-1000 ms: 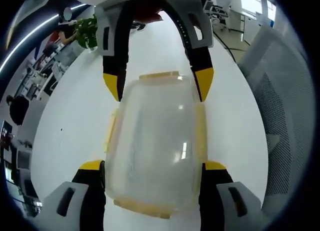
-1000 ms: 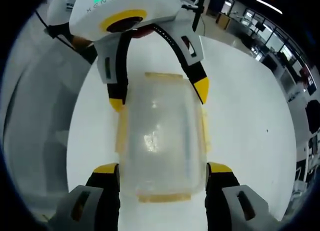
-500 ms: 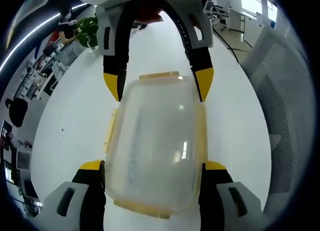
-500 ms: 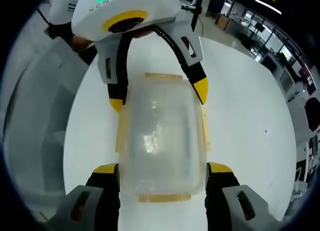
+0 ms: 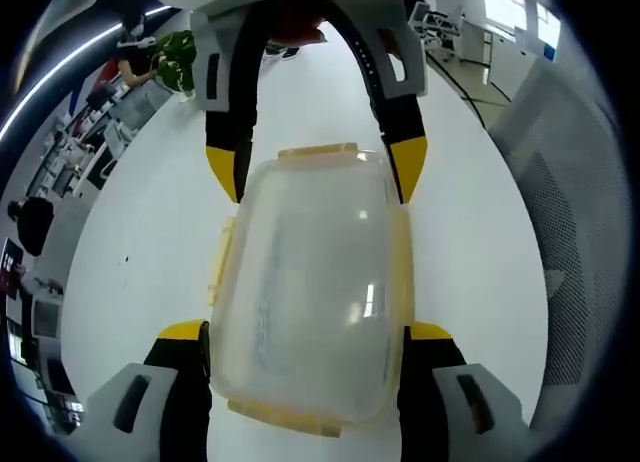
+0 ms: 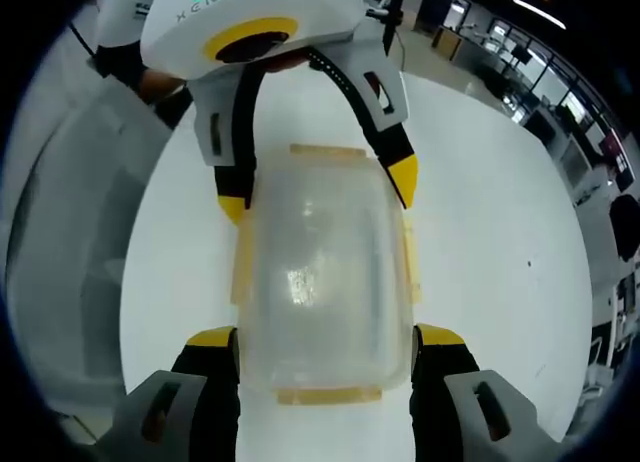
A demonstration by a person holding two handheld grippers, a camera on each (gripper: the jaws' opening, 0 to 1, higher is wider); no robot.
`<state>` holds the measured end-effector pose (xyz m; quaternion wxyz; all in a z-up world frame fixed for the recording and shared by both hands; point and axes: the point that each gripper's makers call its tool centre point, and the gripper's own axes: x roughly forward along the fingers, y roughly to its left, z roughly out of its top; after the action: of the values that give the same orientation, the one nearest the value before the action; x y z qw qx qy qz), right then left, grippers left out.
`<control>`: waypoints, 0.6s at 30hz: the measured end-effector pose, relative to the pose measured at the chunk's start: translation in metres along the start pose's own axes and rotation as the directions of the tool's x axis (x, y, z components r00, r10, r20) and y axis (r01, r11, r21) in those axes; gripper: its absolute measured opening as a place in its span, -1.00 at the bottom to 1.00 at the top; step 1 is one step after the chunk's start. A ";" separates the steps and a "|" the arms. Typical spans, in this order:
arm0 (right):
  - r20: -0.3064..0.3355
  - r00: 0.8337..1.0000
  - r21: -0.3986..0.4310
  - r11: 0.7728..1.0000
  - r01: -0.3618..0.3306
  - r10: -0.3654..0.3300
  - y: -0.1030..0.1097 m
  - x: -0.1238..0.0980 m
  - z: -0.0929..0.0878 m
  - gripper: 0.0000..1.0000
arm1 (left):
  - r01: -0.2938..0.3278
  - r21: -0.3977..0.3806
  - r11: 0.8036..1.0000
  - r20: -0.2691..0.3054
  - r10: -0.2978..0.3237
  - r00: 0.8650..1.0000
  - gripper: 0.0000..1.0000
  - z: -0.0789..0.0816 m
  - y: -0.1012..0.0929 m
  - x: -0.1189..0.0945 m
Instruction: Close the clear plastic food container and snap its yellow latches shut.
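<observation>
A white table (image 5: 150, 242) spreads out to both sides of the jaws and runs on past their tips; a tiny dark speck (image 5: 126, 259) sits on it off to the left of the jaws in the left gripper view. Beyond the tips, up and to the left, stands a green leafy plant (image 5: 175, 62). Further left along the table's edge is a row of desks (image 5: 70, 152) with a dark-clad seated person (image 5: 35, 222). To the right of the jaws is a grey mesh chair back (image 5: 570, 212). In the right gripper view, office desks and dark chairs (image 6: 590, 132) lie to the right of the jaws, and a pale chair (image 6: 70, 232) stands left of them.
</observation>
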<state>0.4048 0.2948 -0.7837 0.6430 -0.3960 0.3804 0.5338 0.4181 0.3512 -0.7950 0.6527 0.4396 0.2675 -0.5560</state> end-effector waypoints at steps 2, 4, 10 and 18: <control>0.000 1.000 0.002 1.000 0.001 -0.001 -0.002 0.000 0.000 0.38 | 0.000 0.002 1.000 -0.003 0.000 1.000 0.53 0.000 0.002 0.001; -0.001 1.000 0.002 1.000 0.001 -0.001 -0.003 0.000 0.000 0.38 | 0.001 0.002 1.000 -0.005 -0.001 1.000 0.53 0.000 0.003 0.001; 0.004 1.000 0.005 1.000 0.004 -0.004 -0.007 0.000 0.000 0.38 | 0.003 0.007 1.000 -0.006 -0.003 1.000 0.53 0.000 0.007 0.003; 0.009 1.000 0.010 1.000 0.006 -0.006 -0.014 0.001 0.000 0.38 | -0.001 0.011 1.000 -0.009 0.001 1.000 0.53 -0.001 0.014 0.006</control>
<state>0.4191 0.2935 -0.7835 0.6484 -0.3914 0.3791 0.5317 0.4336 0.3495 -0.7965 0.6494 0.4458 0.2671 -0.5552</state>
